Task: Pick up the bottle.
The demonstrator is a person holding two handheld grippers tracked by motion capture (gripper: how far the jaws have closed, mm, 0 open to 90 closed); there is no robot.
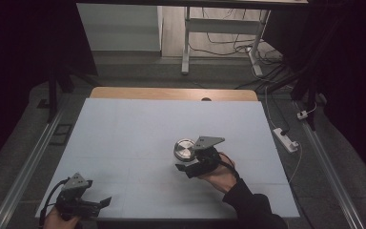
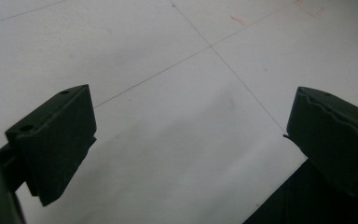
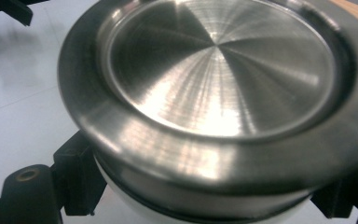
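Half the steel lid [image 3: 223,93] cropped, right claw [image 3: 205,186] beneath

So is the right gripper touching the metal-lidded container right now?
Touching. In the right gripper view the right gripper has its black jaws pressed against both sides of the container, just under the steel lid rim.

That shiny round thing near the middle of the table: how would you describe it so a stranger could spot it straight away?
Start at the pale table top and look just right of its middle, where the right gripper reaches in from the lower edge. Clamped between its black jaws is a round metal container with a brushed steel lid. It is the one shiny, circular thing there; the left gripper, at the near left corner, holds nothing.
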